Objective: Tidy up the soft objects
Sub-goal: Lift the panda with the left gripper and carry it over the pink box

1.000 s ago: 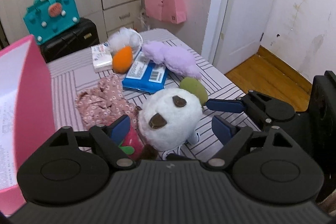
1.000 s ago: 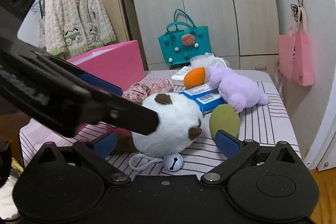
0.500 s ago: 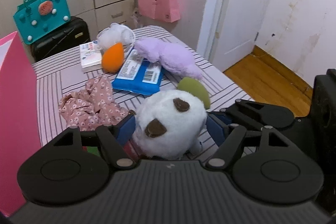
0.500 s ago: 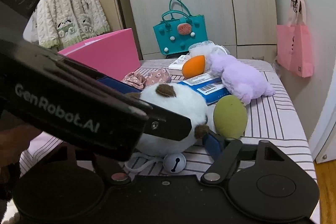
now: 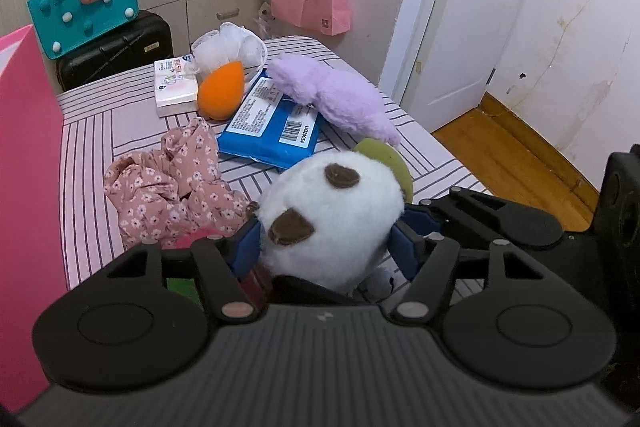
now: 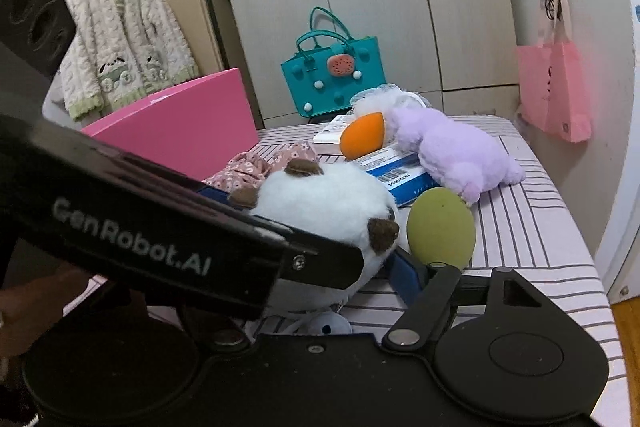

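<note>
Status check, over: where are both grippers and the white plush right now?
Left gripper closing around white plush. Right gripper at its other side. Green sponge close behind.

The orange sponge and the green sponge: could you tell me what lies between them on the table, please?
In the left wrist view, the blue wipes packet lies between the orange sponge and the green sponge, with the purple plush overlapping it.

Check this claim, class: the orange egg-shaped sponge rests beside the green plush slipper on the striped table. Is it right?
One detail is wrong: the plush slipper is lilac, not green. The left wrist view shows it beside the orange sponge on the striped table.
</note>
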`<state>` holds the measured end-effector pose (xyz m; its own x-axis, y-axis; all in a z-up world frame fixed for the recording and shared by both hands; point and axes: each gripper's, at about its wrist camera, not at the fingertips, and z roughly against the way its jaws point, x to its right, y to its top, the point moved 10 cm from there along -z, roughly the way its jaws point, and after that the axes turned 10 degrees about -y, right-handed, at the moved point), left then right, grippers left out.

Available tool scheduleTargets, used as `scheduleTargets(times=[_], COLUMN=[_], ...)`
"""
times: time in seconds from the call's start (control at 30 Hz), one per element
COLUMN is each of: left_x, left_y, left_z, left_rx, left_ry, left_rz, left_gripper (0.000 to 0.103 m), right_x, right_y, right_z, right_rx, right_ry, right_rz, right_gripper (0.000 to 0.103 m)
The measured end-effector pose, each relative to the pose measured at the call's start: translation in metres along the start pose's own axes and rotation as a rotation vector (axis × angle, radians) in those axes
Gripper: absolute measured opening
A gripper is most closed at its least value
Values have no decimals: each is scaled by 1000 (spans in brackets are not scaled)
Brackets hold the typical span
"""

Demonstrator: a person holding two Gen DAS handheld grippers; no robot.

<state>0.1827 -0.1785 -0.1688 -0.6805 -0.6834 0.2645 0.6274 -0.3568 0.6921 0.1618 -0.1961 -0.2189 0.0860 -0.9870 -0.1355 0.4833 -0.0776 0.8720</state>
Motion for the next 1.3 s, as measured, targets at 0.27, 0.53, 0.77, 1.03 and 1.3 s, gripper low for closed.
scheduleTargets(times=[0.27, 0.53, 0.77, 1.03, 1.3], left_x=[-2, 2, 14, 19, 21], left_y=[0, 5, 7, -1, -4], left_z=[1, 3, 17, 35, 61], left_rx=[14, -39, -68, -96, -129], left_ry=[1, -15, -28, -49, -85], left_rz=[39, 64, 42, 87, 147], left_gripper=[64, 64, 63, 63, 63], right_x=[-2, 0, -5, -20, -41], right_y=[0, 7, 18, 18, 29], right_z=[2, 9, 25, 40, 61], right_rx=[5, -43, -89, -131, -207], right_ry=[-10, 2, 27, 39, 56], right_rz=[-9, -22, 7, 45, 73], right_gripper=[73, 72, 72, 72, 73])
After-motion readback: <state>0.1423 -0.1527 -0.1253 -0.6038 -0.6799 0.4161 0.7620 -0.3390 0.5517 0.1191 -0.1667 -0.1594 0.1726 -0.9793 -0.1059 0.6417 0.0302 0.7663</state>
